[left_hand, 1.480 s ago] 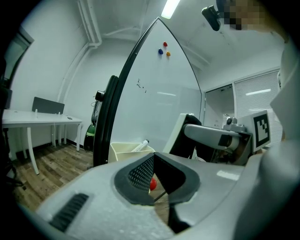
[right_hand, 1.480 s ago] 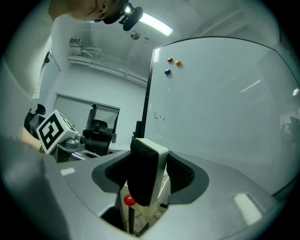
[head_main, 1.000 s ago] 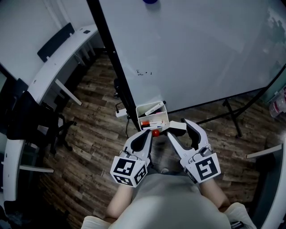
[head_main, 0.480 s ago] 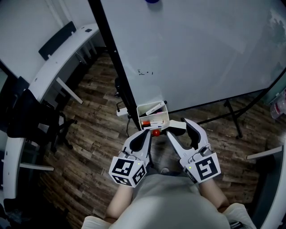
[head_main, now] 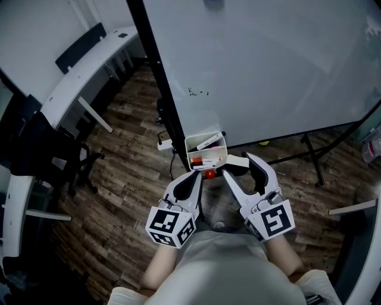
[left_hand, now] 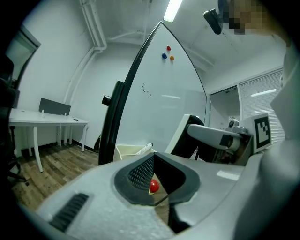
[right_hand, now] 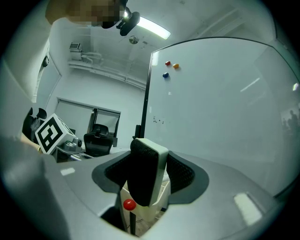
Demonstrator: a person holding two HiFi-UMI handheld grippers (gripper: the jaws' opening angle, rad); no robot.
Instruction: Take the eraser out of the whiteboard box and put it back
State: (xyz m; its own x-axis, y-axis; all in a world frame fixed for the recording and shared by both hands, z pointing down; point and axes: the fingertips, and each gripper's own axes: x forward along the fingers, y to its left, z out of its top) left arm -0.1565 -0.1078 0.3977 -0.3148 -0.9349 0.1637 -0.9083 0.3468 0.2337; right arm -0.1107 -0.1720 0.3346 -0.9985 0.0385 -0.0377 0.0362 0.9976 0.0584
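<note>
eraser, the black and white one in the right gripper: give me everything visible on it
The rectangular eraser has a white, hard-looking back with rounded corners and a black, felt-like face. It stands on end between the jaws of the right gripper, which close on its two broad sides, with the black face to the picture's left. In the head view it is outside the white whiteboard box, just beside the box's near right corner. Whether it touches the box cannot be told.

Dim bluish light, perhaps from the ceiling lamp (left_hand: pixel 172 9) (edges fisheye-warped).
</note>
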